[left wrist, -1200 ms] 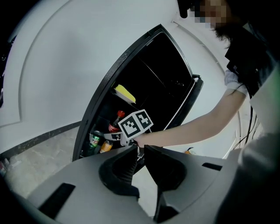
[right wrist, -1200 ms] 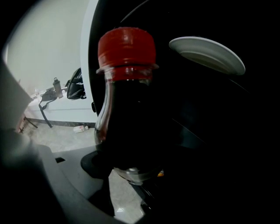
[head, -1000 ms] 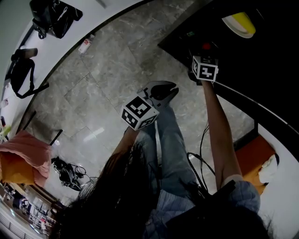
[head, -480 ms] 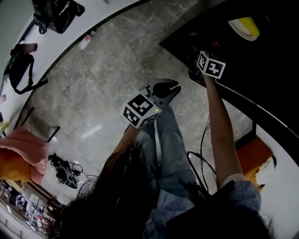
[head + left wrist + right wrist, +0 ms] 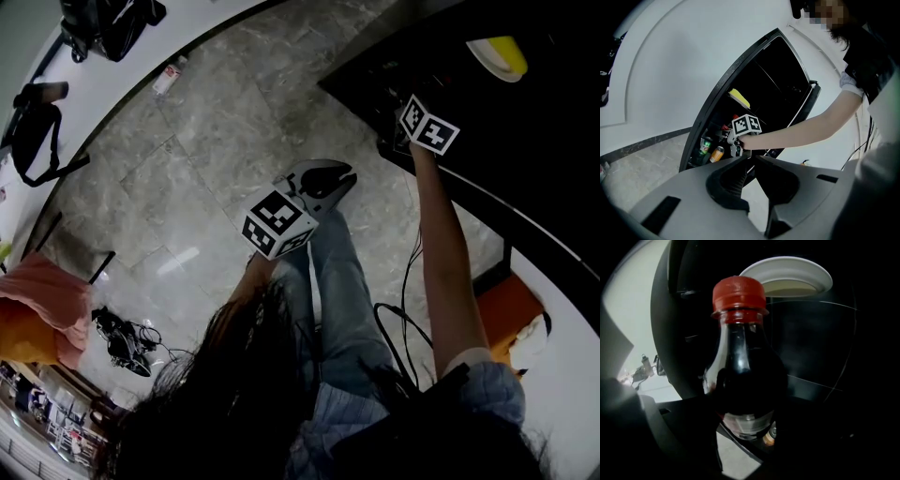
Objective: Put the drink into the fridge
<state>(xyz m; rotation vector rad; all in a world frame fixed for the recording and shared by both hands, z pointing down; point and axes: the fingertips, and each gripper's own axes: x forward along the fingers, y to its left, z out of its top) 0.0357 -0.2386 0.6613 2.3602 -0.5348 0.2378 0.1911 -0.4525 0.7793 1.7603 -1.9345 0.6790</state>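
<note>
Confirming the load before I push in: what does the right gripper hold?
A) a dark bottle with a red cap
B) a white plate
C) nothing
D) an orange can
A: the right gripper is shut on a dark bottle with a red cap, seen in the right gripper view.

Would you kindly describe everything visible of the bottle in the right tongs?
The bottle looks like clear plastic, with a red ribbed cap, a narrow neck and a rounded body full of dark liquid. It stands upright, gripped low down by the right tongs, before the dark fridge, a white plate above it.
</note>
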